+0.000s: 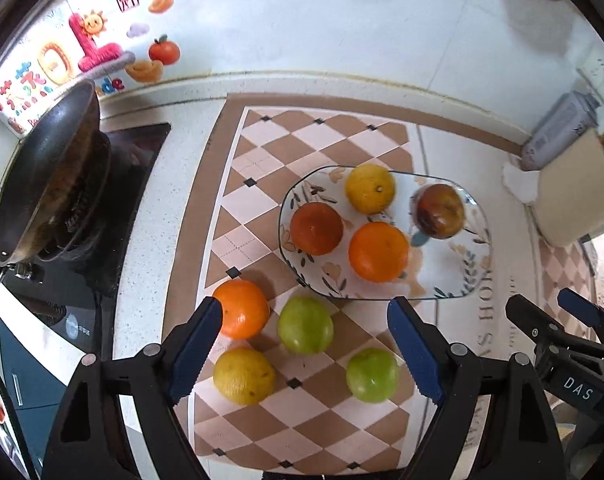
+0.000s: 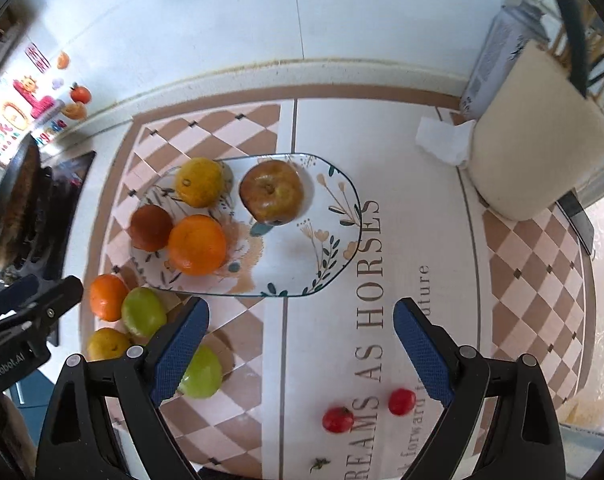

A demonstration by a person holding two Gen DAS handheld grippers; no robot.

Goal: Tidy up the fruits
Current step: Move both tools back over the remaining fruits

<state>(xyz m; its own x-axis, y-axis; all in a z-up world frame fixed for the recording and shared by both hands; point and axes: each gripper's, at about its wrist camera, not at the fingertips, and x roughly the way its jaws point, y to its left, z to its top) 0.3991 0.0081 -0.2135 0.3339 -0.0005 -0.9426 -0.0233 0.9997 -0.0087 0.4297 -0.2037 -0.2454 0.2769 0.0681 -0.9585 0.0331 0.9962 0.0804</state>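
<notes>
Two small red cherry tomatoes point(image 2: 336, 420) lie nearest the right claw point(image 2: 302, 354), whose blue-padded jaws are spread wide and empty above the checkered mat point(image 2: 534, 280) on the tabletop. Beyond, a floral oval glass plate point(image 2: 342, 216) carries a yellow citrus point(image 2: 199, 182), a dark red-orange fruit point(image 2: 150, 227), a bright orange point(image 2: 197, 245) and a brown mottled apple point(image 2: 271, 192). The left claw point(image 1: 306, 354), likewise released and holding nothing, hovers over an orange point(image 1: 241, 309), a yellow lemon-like fruit point(image 1: 243, 376) and two green apples point(image 1: 305, 325) just beside the plate.
</notes>
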